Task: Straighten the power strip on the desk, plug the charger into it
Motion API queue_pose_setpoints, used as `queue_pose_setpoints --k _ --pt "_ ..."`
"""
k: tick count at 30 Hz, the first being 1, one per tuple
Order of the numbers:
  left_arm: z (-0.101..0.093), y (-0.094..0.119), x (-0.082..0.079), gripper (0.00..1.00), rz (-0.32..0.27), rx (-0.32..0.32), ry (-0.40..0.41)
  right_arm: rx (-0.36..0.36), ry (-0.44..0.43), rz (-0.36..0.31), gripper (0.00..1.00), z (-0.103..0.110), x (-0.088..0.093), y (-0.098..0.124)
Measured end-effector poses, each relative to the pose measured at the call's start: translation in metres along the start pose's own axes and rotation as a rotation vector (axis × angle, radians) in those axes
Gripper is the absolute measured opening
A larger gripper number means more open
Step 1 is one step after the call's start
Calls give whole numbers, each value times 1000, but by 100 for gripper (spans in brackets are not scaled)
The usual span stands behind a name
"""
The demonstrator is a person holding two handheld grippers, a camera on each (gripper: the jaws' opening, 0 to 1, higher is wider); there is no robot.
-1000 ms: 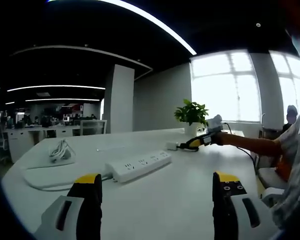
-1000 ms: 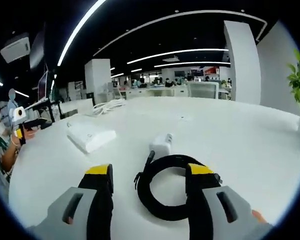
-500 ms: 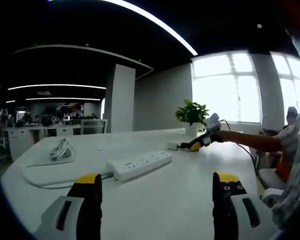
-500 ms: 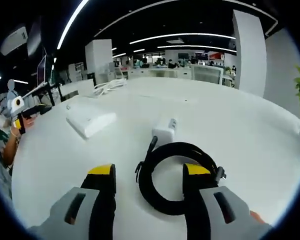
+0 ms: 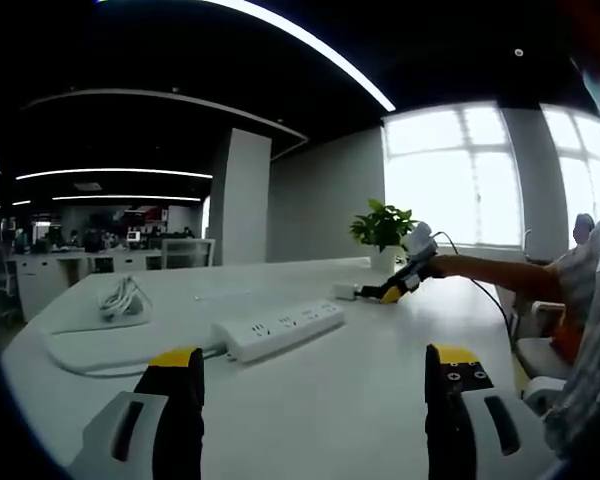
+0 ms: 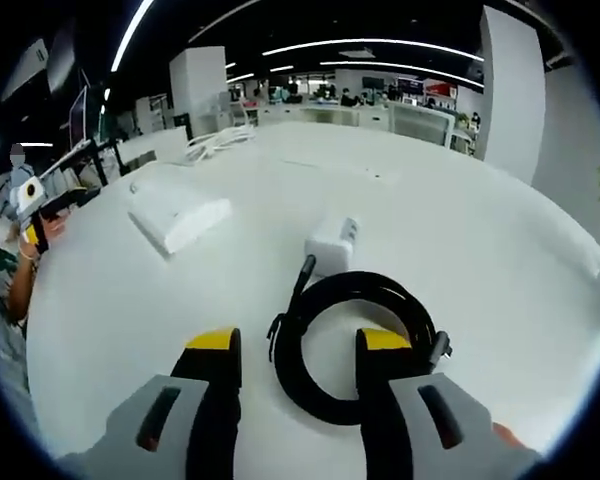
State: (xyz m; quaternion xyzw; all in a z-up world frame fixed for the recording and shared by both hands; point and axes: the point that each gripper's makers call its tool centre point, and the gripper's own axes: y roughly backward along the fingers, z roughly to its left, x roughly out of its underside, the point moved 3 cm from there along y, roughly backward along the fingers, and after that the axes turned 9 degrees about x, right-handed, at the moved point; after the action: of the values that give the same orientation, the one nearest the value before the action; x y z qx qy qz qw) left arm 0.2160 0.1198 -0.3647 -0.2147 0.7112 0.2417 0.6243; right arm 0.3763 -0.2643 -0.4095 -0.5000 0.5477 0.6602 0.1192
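White desk [image 5: 360, 400]: the landmark for all positions below. Power strip [image 5: 278, 329]: lies on the desk ahead of my left gripper [image 5: 310, 400], askew to the desk edge, not yet straightened; in the right gripper view it sits far left of the charger. Coiled black cable [image 6: 355, 345]: flat on the desk, its near arc between my right jaws. Charger [image 6: 332, 243]: the white plug block just beyond the coil, joined to it. Right gripper [image 6: 295, 375]: released, jaws apart, yellow tips astride the coil's near side; over the last second it has dipped nearer and lower over the coil, so I judge a grasp of the charger is being lined up. Left gripper: released, idle, unchanged, holding nothing.
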Motion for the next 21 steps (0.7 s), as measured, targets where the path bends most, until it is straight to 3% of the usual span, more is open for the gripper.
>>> queue_pose_setpoints --k 21 --pt "1 -1 1 93 18 -6 -2 2 36 74 32 -6 -1 -1"
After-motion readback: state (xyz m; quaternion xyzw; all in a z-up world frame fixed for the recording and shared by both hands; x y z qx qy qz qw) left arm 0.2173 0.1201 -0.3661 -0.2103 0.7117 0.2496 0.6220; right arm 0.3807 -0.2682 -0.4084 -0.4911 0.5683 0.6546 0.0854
